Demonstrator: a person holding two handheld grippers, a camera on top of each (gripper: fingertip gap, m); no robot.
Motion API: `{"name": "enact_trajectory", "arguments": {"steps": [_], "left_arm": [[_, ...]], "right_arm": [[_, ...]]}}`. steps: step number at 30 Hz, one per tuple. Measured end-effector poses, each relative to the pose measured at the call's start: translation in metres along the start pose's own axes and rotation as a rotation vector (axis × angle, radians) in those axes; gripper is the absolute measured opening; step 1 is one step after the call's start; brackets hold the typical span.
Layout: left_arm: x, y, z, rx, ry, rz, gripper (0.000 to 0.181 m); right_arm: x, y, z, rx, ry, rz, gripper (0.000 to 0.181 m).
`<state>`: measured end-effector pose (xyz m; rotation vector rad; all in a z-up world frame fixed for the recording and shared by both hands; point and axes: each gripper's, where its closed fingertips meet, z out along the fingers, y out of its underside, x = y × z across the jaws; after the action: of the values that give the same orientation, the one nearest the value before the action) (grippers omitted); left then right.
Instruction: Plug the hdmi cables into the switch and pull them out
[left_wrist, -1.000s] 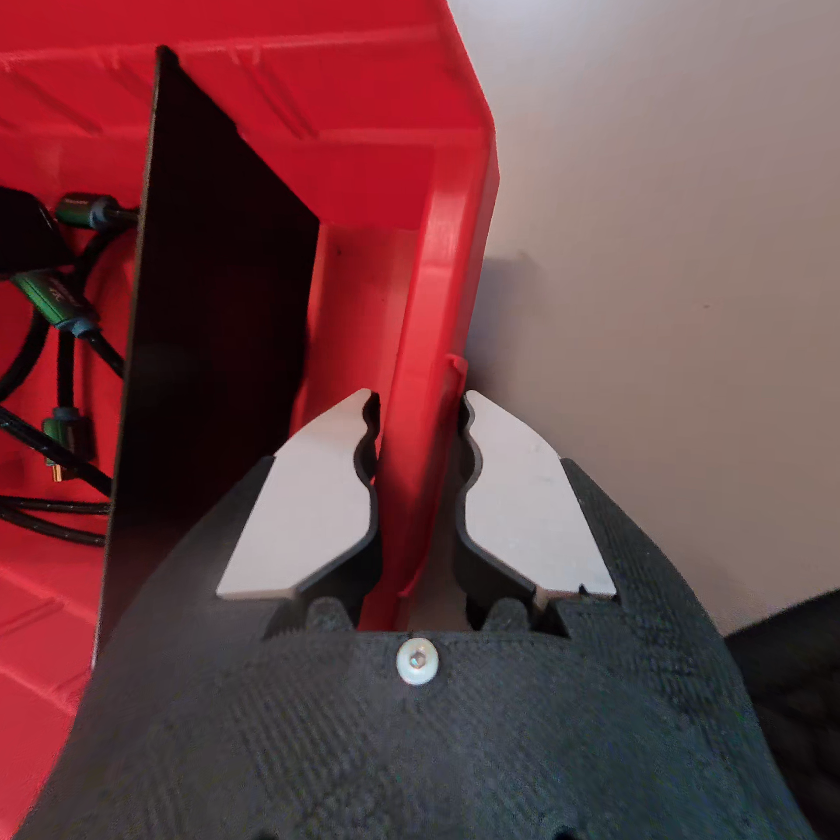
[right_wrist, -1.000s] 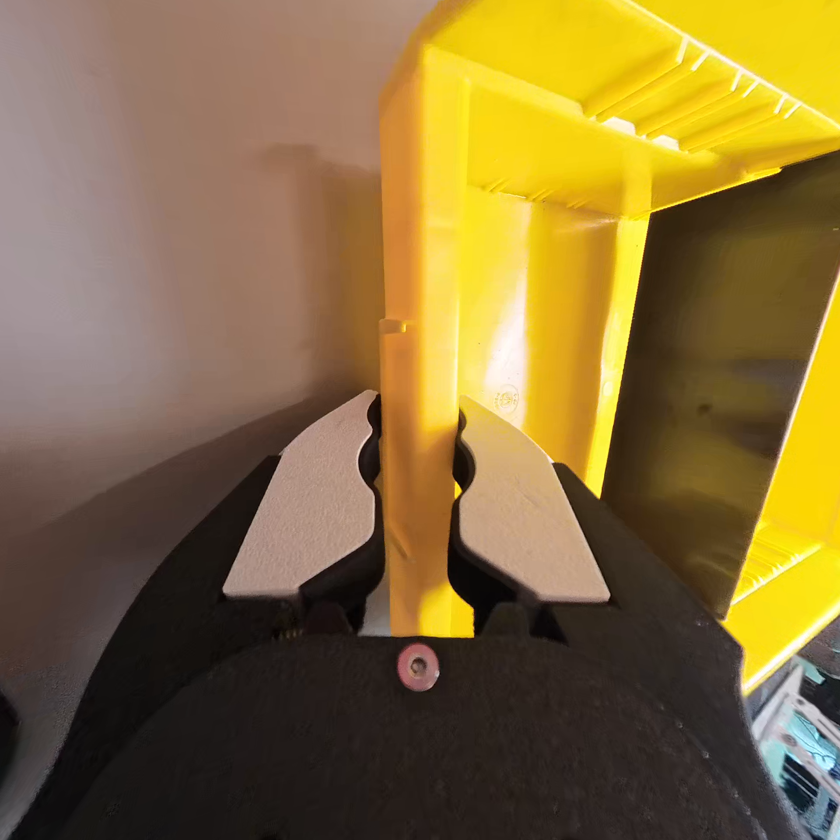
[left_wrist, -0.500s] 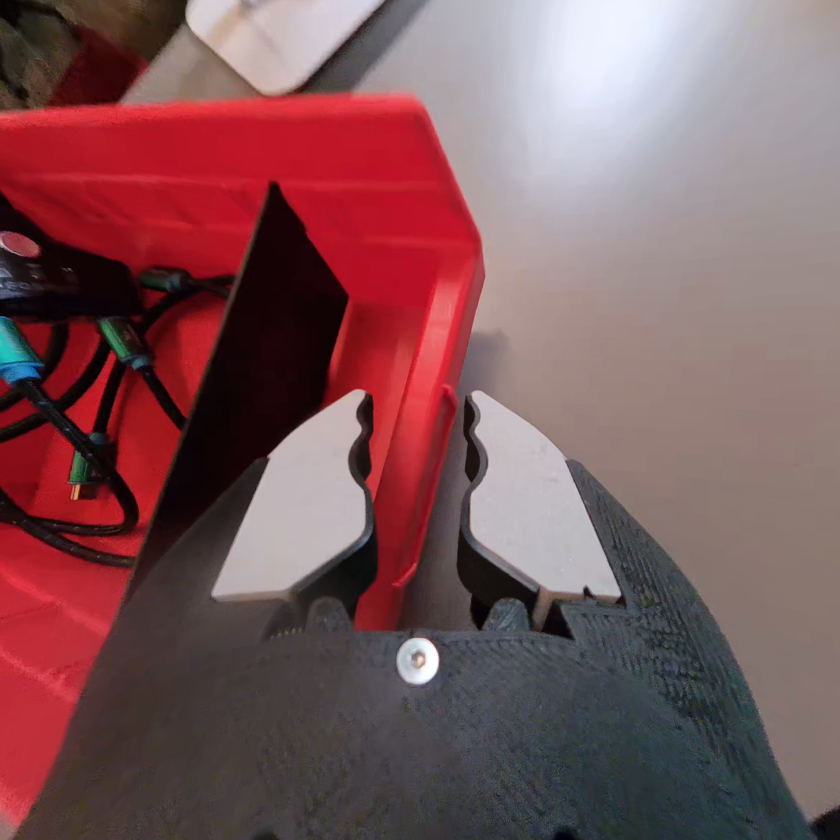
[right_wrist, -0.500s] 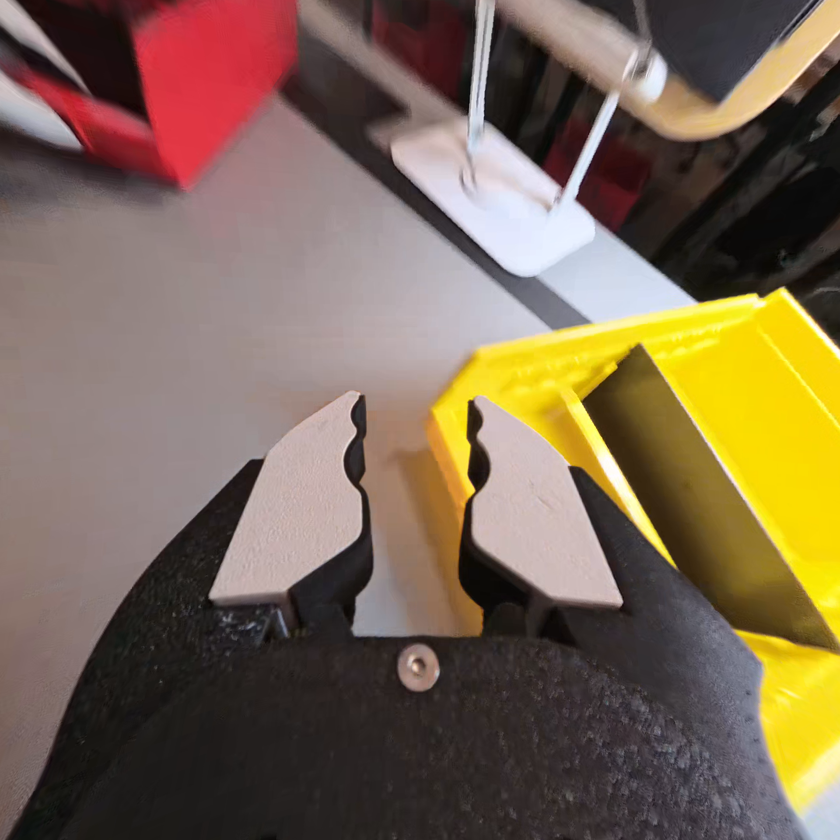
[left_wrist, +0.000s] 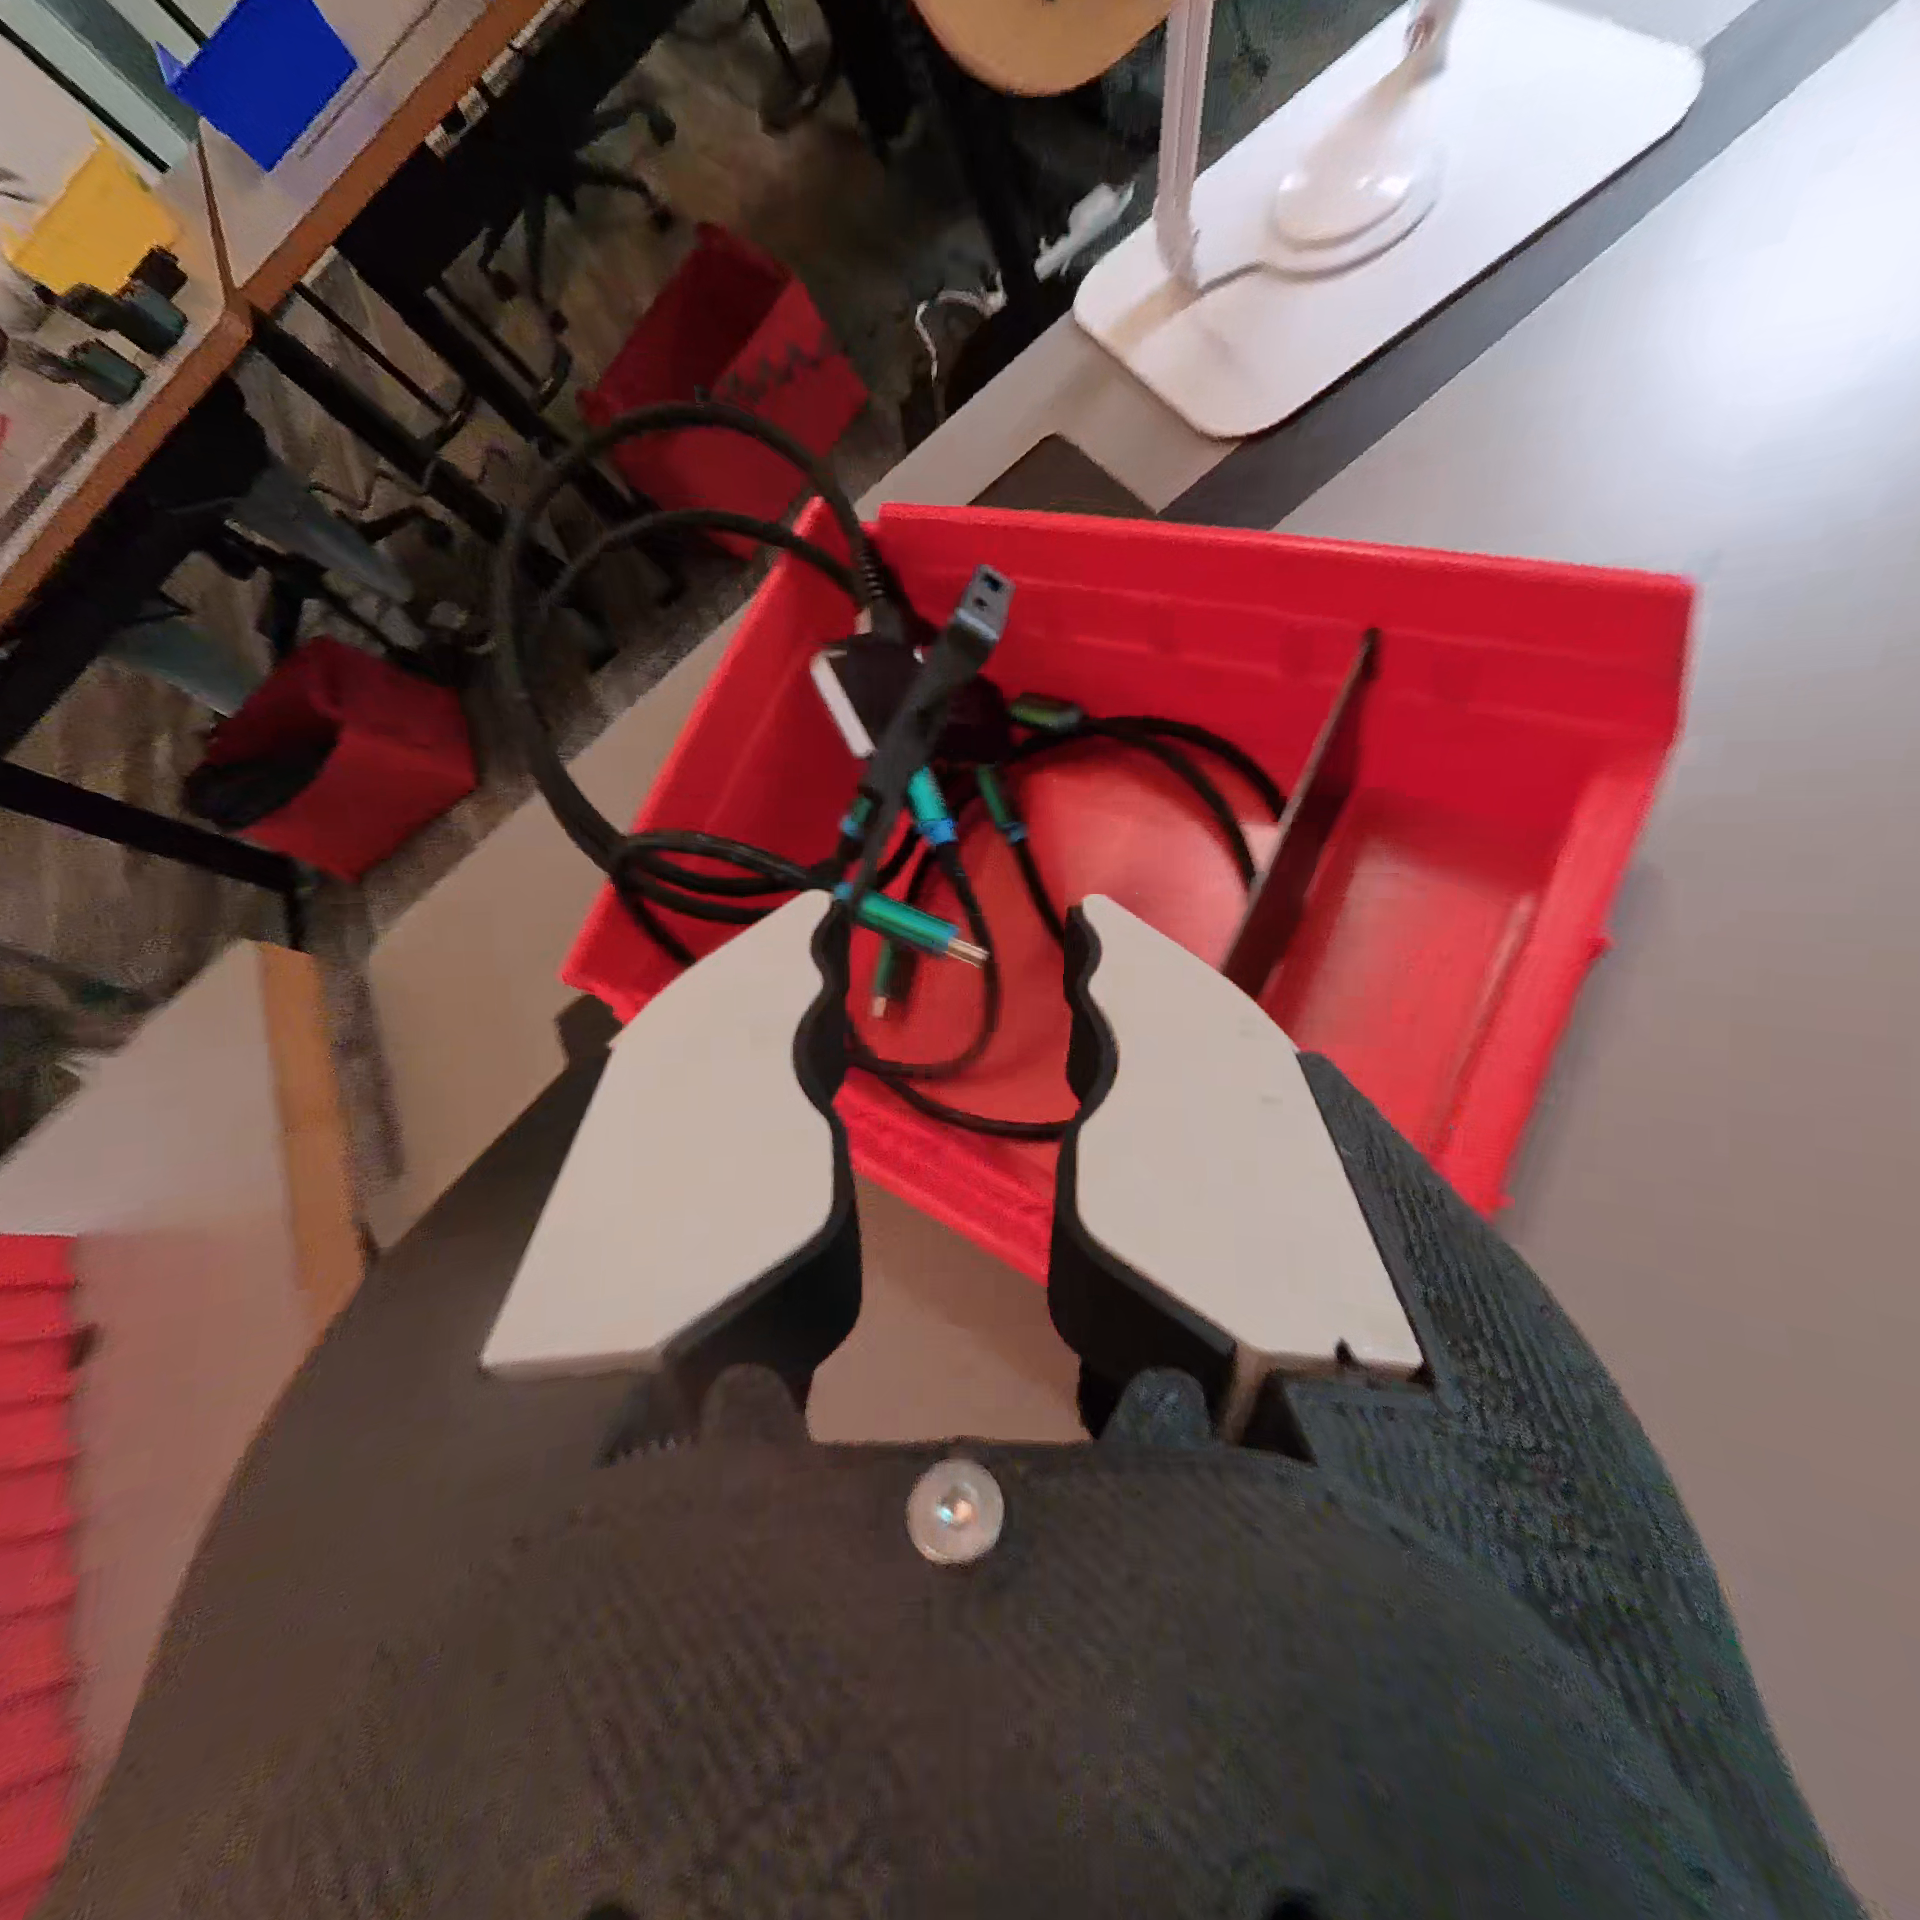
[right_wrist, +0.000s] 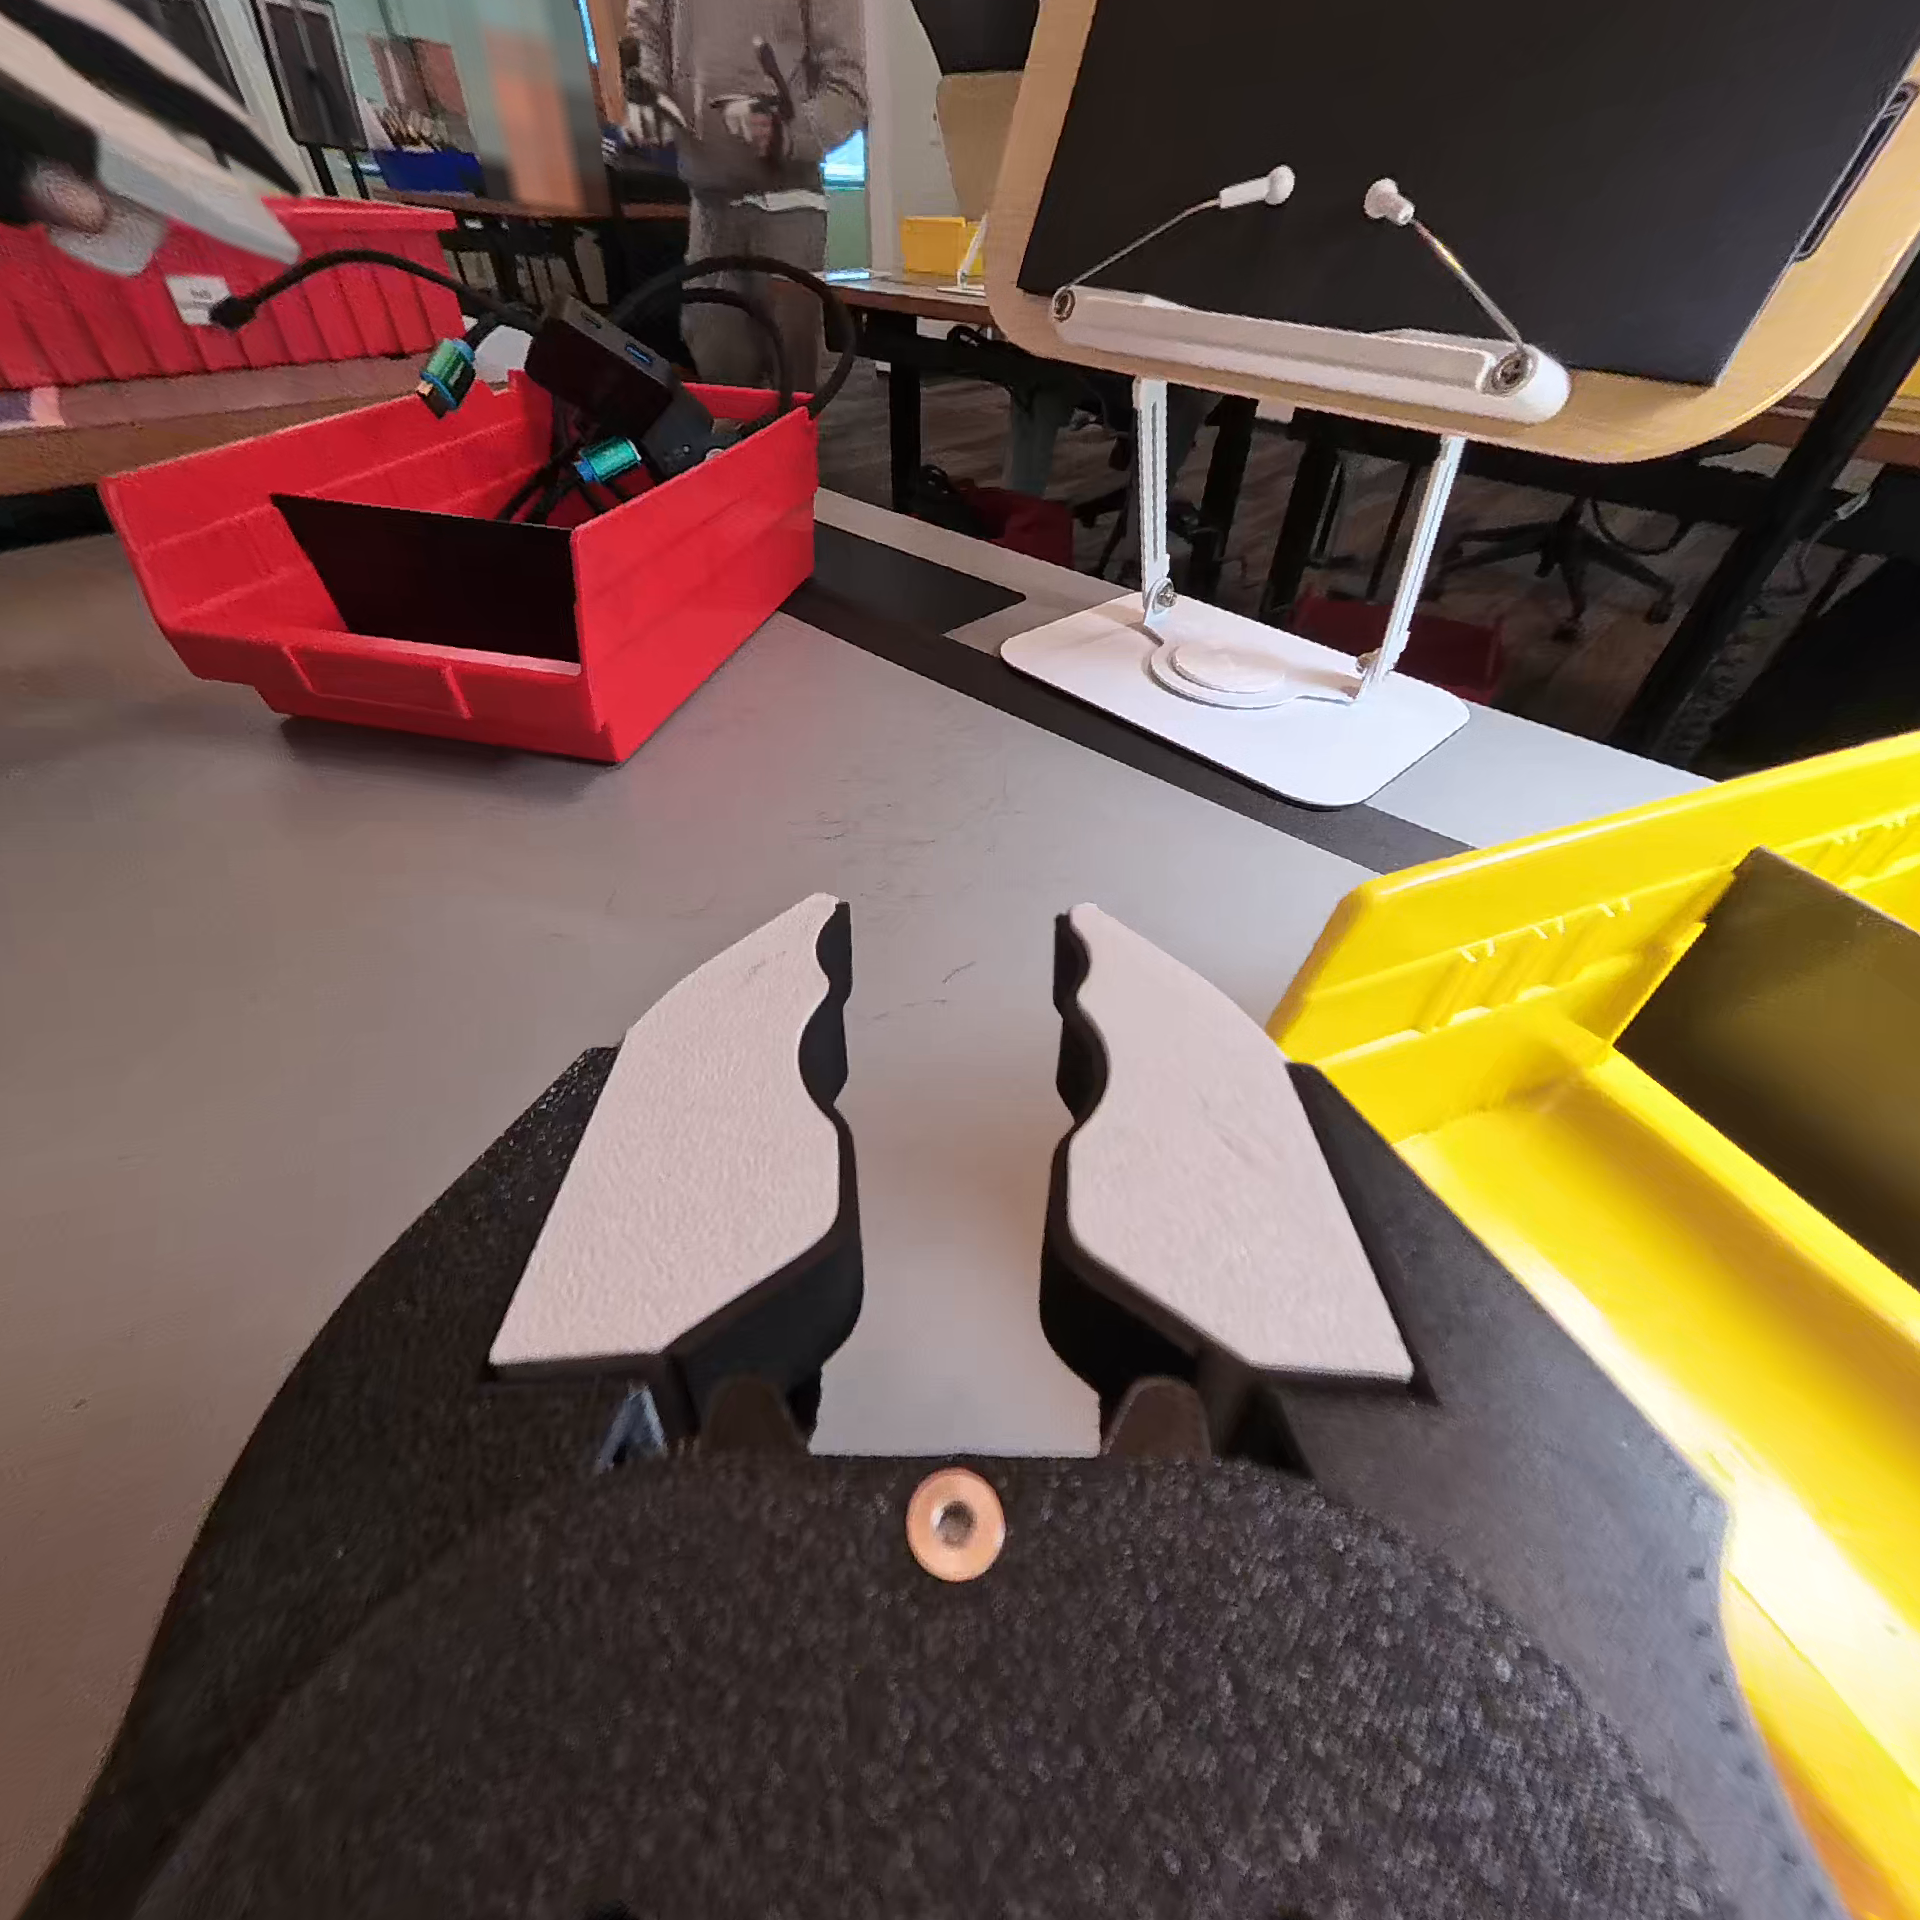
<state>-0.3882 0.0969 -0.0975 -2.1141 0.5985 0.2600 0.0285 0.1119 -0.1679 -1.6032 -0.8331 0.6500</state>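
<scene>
1. Left claw (left_wrist: 945, 925) sits wide open in the centre of the left wrist view, nothing between its grey fingers (left_wrist: 675, 1143), hanging above the near wall of the red bin (left_wrist: 1299, 582).
2. Inside that bin, left of the black divider (left_wrist: 1309, 810), lies a tangle of black hdmi cables (left_wrist: 935, 821) with green and blue-banded plugs; one green plug (left_wrist: 904, 925) lies just beyond the left fingertip.
3. The dark switch (left_wrist: 914, 707) sits among the cables toward the bin's far left corner; a cable loop (left_wrist: 582, 582) spills over the bin's left rim, past the desk (left_wrist: 1714, 416) edge.
4. Right claw (right_wrist: 951, 914) is open just as wide in the centre of the right wrist view, empty, over bare grey desk.
5. Yellow bin (right_wrist: 1558, 1091) fills the right edge of that view, just beside the right finger, with a dark divider (right_wrist: 1808, 1029) inside.
6. In the upper left of the right wrist view the red bin stands well apart, switch and cable plugs poking above its rim.
7. A white stand (right_wrist: 1247, 686) carrying a dark screen (right_wrist: 1455, 156) stands at upper right, on the desk's far edge.
</scene>
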Motion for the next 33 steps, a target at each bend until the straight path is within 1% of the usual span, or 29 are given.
{"name": "enact_trajectory", "arguments": {"steps": [3, 7, 10, 11, 12, 13, 15, 17, 19, 24, 26, 29, 31, 33], "left_arm": [[-0.015, -0.006, 0.022, -0.114, -0.025, 0.130, 0.043], [-0.008, -0.015, 0.067, -0.241, 0.001, 0.270, 0.047], [-0.003, -0.008, 0.102, -0.358, -0.004, 0.360, 0.049], [-0.005, -0.003, 0.111, -0.404, -0.026, 0.393, 0.040], [-0.010, 0.000, 0.117, -0.441, -0.067, 0.437, 0.018], [-0.012, -0.002, 0.120, -0.451, -0.088, 0.477, 0.015], [-0.011, -0.009, 0.118, -0.459, -0.082, 0.484, 0.015], [-0.014, -0.023, 0.108, -0.427, -0.084, 0.484, 0.015], [-0.020, -0.043, 0.086, -0.376, -0.088, 0.461, 0.015], [-0.046, -0.111, 0.014, -0.183, -0.168, 0.382, 0.015], [-0.052, -0.138, -0.017, -0.077, -0.193, 0.340, 0.015], [-0.048, -0.176, -0.062, 0.102, -0.204, 0.275, 0.015], [-0.039, -0.199, -0.091, 0.223, -0.211, 0.234, 0.015], [-0.024, -0.219, -0.117, 0.351, -0.185, 0.191, 0.015]], "right_arm": [[-0.002, 0.007, 0.002, -0.016, -0.011, -0.005, 0.036], [-0.006, 0.018, 0.005, -0.046, -0.021, -0.031, 0.036], [-0.010, 0.026, 0.007, -0.073, -0.035, -0.049, 0.035], [-0.011, 0.028, 0.007, -0.081, -0.040, -0.056, 0.034], [-0.012, 0.030, 0.007, -0.088, -0.041, -0.064, 0.033], [-0.013, 0.031, 0.006, -0.093, -0.042, -0.072, 0.032], [-0.012, 0.031, 0.005, -0.090, -0.041, -0.080, 0.031], [-0.011, 0.030, 0.005, -0.083, -0.047, -0.066, 0.031], [-0.009, 0.029, 0.005, -0.075, -0.054, -0.044, 0.030], [-0.008, 0.027, 0.006, -0.061, -0.052, -0.033, 0.030], [-0.011, 0.020, 0.006, -0.041, -0.057, -0.025, 0.030], [-0.019, -0.002, 0.005, 0.013, -0.073, -0.019, 0.030], [-0.028, -0.022, 0.004, 0.055, -0.094, -0.019, 0.030], [-0.038, -0.048, 0.003, 0.104, -0.123, -0.021, 0.030]]}}
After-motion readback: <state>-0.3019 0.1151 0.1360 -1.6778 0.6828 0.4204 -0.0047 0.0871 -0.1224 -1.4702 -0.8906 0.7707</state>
